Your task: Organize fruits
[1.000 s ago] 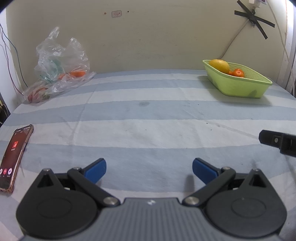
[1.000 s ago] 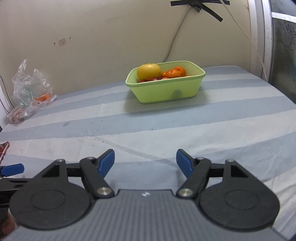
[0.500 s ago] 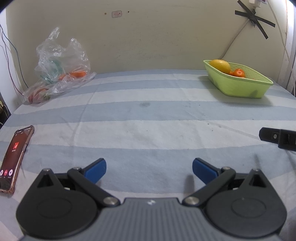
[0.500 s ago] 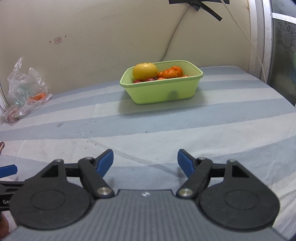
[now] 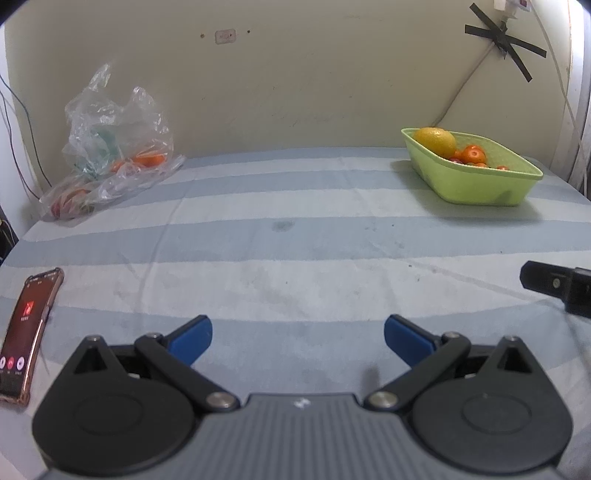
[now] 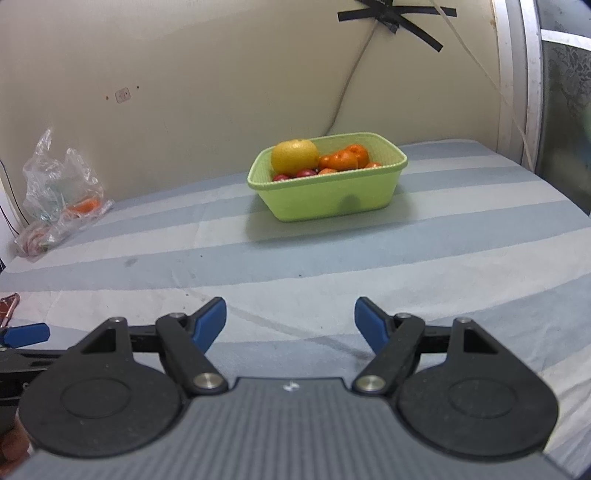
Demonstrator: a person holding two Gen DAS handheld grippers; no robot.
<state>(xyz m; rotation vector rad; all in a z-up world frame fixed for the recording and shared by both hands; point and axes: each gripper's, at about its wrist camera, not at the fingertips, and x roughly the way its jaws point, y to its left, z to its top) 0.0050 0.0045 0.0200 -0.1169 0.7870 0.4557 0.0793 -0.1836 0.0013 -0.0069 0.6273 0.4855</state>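
A light green basket (image 6: 332, 199) stands at the back of the striped bed; it also shows in the left wrist view (image 5: 476, 184). It holds a big yellow citrus (image 6: 294, 155), several tangerines (image 6: 343, 158) and small dark red fruits (image 6: 304, 172). A clear plastic bag (image 5: 110, 147) with orange fruit inside lies at the back left, also in the right wrist view (image 6: 61, 195). My left gripper (image 5: 297, 339) is open and empty, low over the near sheet. My right gripper (image 6: 290, 323) is open and empty, well short of the basket.
A phone (image 5: 26, 332) with a lit screen lies at the near left edge of the bed. A wall runs behind the bed, with a cable and black tape (image 6: 391, 16). A window frame (image 6: 532, 85) stands at the right.
The right wrist view has turned left, so the basket sits nearer the middle of it. The left gripper has stayed nearly still. Both grippers stay open.
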